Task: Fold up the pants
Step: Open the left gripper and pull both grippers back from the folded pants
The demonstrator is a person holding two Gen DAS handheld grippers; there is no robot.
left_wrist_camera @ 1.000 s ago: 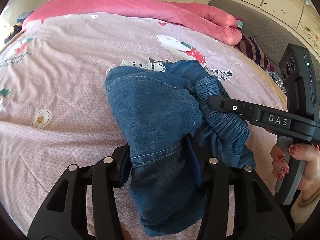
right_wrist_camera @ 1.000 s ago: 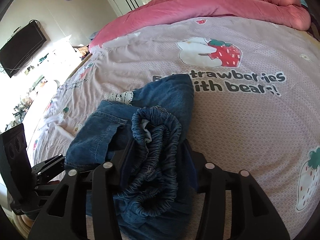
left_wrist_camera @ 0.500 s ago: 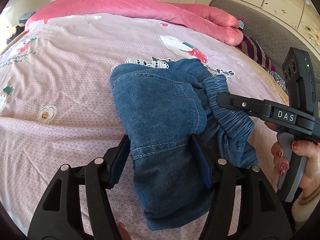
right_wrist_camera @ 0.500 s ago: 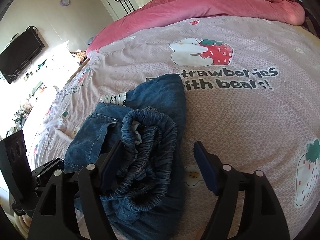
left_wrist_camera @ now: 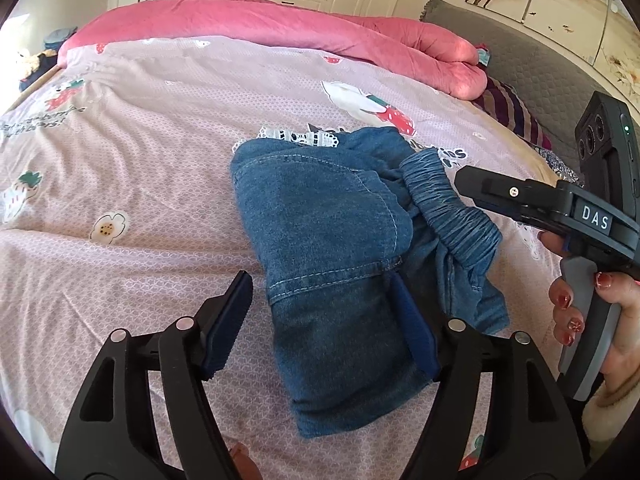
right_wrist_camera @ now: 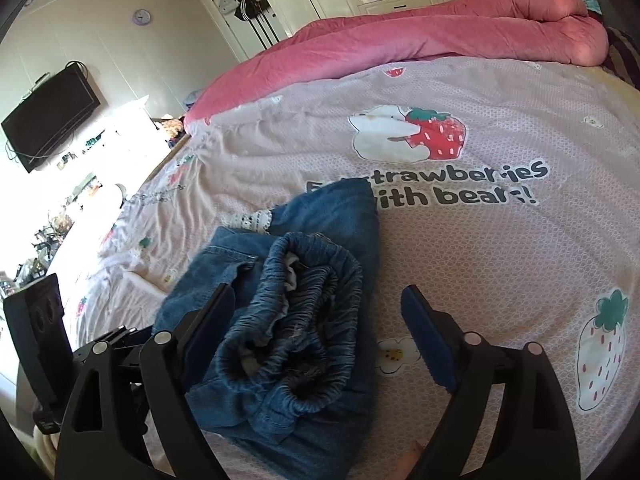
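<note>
a folded pair of denim pants (left_wrist_camera: 332, 248) is seen lying in the middle of a pink printed bedspread (left_wrist_camera: 132, 168), with the gathered waistband (right_wrist_camera: 296, 320) bunched on top at the lower centre of the right wrist view. a strip of white lace trim (left_wrist_camera: 300, 136) is left showing at the far edge of the bundle. the pants appear to have been set down so the fold can rest on the flat bed, and the job looks close to finished, though the waistband is still rumpled.

the left gripper (left_wrist_camera: 320, 320) is shown at the bottom of its frame, its jaws having just been opening; the near end of the denim lies between them, with the left pad clear of the cloth and the right pad just beside it, so nothing is gripped. the right gripper (right_wrist_camera: 316, 336) has likewise just been opening, and its jaws stand wide, the waistband between them but the right pad well clear of it. both tools are angled down toward the bed. at the right edge of the left wrist view, a hand (left_wrist_camera: 592, 320) with painted nails is wrapped round the right gripper's handle.
</note>
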